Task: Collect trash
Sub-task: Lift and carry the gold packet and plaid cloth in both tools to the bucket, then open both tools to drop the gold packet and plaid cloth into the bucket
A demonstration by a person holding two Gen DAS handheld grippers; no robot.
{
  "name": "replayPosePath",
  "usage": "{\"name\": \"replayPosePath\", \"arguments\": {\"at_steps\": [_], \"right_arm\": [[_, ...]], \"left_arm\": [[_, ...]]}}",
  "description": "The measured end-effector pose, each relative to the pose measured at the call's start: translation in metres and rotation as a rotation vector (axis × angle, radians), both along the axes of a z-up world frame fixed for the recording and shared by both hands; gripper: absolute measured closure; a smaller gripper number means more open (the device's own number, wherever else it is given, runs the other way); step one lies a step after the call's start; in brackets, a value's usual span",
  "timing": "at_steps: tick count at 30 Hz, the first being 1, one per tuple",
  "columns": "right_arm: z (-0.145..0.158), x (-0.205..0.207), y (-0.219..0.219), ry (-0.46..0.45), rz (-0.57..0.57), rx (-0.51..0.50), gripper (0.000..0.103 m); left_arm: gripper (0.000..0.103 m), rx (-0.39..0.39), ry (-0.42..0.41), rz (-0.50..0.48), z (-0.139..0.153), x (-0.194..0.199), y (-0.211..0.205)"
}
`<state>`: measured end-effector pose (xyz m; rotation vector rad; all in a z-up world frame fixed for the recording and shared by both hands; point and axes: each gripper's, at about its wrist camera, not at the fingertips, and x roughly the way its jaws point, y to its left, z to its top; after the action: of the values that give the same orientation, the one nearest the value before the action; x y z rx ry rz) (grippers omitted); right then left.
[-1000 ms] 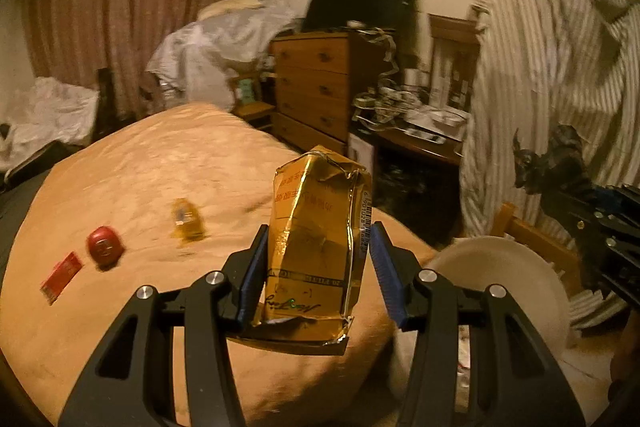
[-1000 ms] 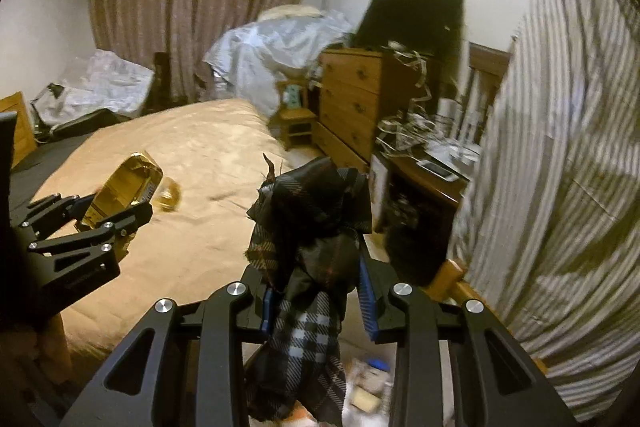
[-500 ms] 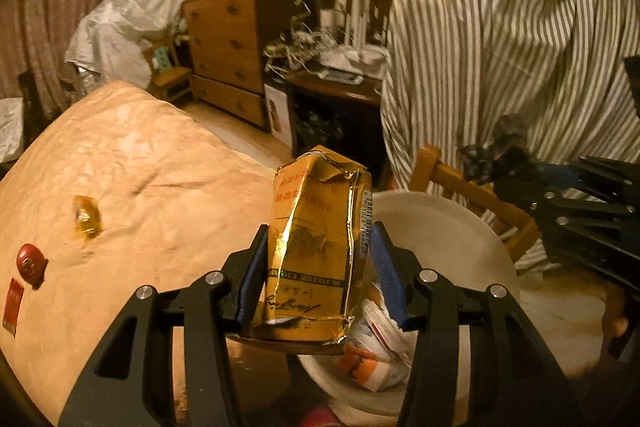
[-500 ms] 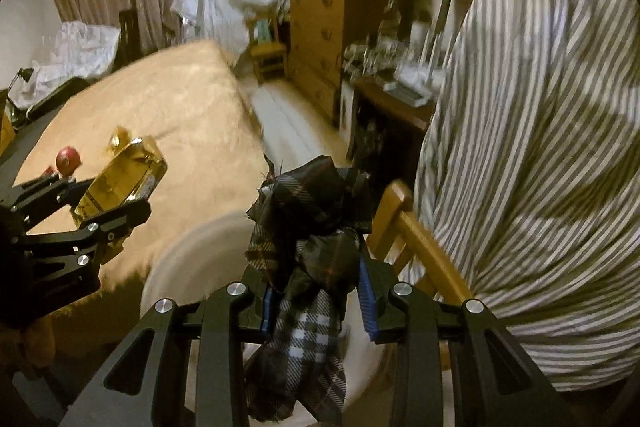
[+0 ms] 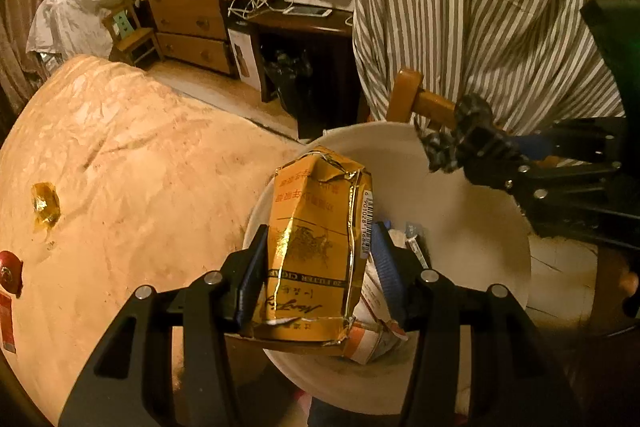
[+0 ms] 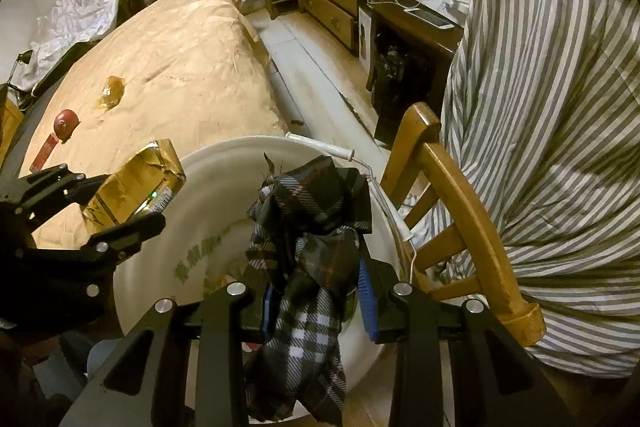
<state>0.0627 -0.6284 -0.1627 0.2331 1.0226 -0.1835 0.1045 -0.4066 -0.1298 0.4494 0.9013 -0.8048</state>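
The left gripper [image 5: 318, 267] fingers pinch a gold carton [image 5: 316, 251] over the white bin [image 5: 480, 227]'s 9 o'clock rim; the right gripper [image 6: 318, 297] fingers pinch plaid cloth [image 6: 316, 227] above it. Released now, the carton could clip the rim and fall outside.

bin [image 5: 472, 227] floor mostly hidden behind gold pack [image 5: 316, 255] | red wrapper [image 5: 6, 315] left of bin: cut by frame edge | bin print [image 6: 200, 255]: too blurry to read

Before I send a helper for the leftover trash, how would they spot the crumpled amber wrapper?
Start at the wide bed with the tan cover. Three scraps lie on its left part; the crumpled translucent amber wrapper is farthest from the white round bin. The round red piece and flat red packet are opaque.
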Motion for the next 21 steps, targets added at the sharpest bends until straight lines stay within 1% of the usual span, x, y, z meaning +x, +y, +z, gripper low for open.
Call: {"name": "replayPosePath", "arguments": {"at_steps": [18,19,21], "right_arm": [[0.0056,-0.0056,0.0084,-0.023,0.011,0.019,0.068],[0.0054,-0.0056,0.0088,-0.022,0.012,0.02,0.068],[0.005,-0.0057,0.0091,-0.024,0.011,0.028,0.065]], "left_arm": [[0.053,-0.001,-0.012,0.008,0.0025,-0.0004,-0.0026],[0.052,-0.002,-0.012,0.008,0.0031,-0.0002,-0.0027],[0.04,-0.002,-0.014,0.01,0.003,-0.0003,-0.0032]]}}
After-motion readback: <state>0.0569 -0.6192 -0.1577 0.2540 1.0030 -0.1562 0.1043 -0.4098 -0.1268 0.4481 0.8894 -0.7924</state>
